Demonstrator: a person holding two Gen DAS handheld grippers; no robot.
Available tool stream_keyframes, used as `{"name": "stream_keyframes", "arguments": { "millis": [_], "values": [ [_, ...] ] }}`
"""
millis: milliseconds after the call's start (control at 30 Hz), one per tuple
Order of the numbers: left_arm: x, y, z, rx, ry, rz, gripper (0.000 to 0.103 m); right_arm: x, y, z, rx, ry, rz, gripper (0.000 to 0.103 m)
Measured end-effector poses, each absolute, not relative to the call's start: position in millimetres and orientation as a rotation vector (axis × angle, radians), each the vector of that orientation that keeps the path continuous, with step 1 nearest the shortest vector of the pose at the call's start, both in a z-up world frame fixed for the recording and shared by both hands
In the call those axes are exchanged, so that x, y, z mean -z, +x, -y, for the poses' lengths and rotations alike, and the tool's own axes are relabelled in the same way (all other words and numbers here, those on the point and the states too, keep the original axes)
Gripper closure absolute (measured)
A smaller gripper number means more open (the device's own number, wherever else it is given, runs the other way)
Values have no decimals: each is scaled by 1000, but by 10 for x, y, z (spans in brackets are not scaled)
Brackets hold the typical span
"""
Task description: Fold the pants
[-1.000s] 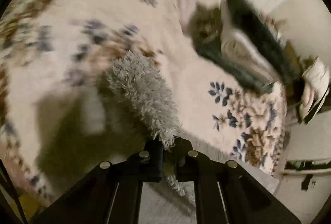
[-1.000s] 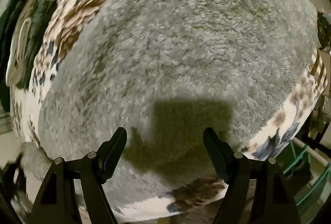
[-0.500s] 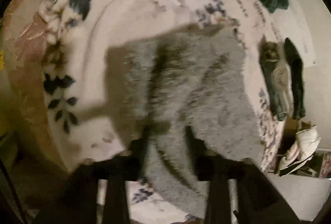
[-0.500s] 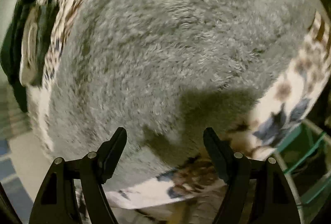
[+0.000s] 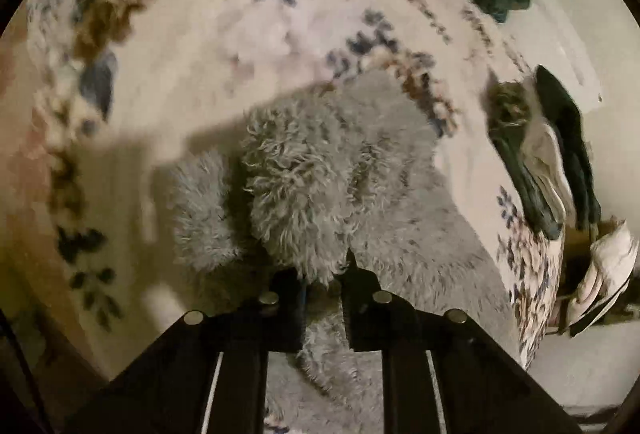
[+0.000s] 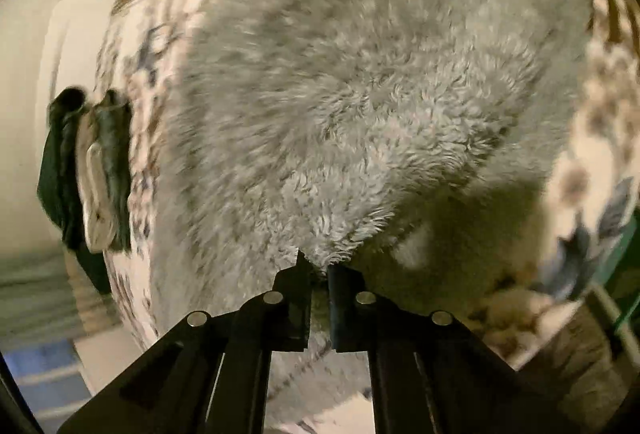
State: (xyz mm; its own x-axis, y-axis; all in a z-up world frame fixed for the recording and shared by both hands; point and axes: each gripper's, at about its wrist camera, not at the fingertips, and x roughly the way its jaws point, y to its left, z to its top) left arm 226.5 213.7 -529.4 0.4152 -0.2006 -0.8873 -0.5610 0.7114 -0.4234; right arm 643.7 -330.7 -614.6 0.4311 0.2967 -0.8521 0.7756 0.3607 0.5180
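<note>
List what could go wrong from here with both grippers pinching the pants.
1. The left gripper and the right gripper each pinch only an edge of the fluffy grey pants; the pile may slip out mid-fold.
2. The pants bunch in the left view, so the fold may land creased.
3. Dragging could ruffle the floral blanket beneath.

Dim warm light falls on a floral bedspread (image 5: 192, 45) beside pale walls (image 6: 72, 45)

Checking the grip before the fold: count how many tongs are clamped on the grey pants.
2. The left tongs pinch a bunched edge of the pants; the right tongs pinch another edge.
</note>
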Motion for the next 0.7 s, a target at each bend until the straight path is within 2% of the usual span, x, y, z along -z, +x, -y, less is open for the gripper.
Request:
{"name": "stream_keyframes", "arguments": {
  "millis": [200,233,333,367,400,433,467,500,533,567,600,633,700],
  "values": [
    [5141,2006,-2282,-295,-776,-1163,92,5837,6112,3362,401,1153,-1203,97],
    [5187,1998,-2301,-298,-756,-1184,92,5817,5963,3673,402,1146,-1213,97],
    [5430,1975,-2295,-322,-736,-1250,91,6087,5983,3746,421,1136,-1276,97],
    [5514,1967,-2295,-322,-731,-1279,87,6236,6026,3741,405,1142,-1319,96],
    [5622,1984,-2281,-343,-722,-1328,83,6381,6079,3742,405,1122,-1373,95],
    [5662,1988,-2259,-355,-719,-1358,76,6495,6127,3744,402,1106,-1420,84],
    [5670,1987,-2224,-358,-719,-1382,71,6577,6174,3752,387,1116,-1456,62],
    [5654,1996,-2185,-370,-695,-1405,65,6612,6169,3762,355,1147,-1469,52],
    [5597,2013,-2104,-375,-635,-1427,54,6567,6145,3790,323,1171,-1447,34],
    [5505,2031,-1992,-366,-562,-1436,43,6492,6126,3820,312,1160,-1428,29],
    [5441,2042,-1915,-365,-512,-1433,20,6373,6092,3881,316,1131,-1408,29],
    [5307,2054,-1744,-360,-422,-1422,10,6295,6026,3949,330,1117,-1389,29],
    [5121,2081,-1450,-314,-342,-1395,10,6065,5898,4218,406,1097,-1312,29]
  ]
}}
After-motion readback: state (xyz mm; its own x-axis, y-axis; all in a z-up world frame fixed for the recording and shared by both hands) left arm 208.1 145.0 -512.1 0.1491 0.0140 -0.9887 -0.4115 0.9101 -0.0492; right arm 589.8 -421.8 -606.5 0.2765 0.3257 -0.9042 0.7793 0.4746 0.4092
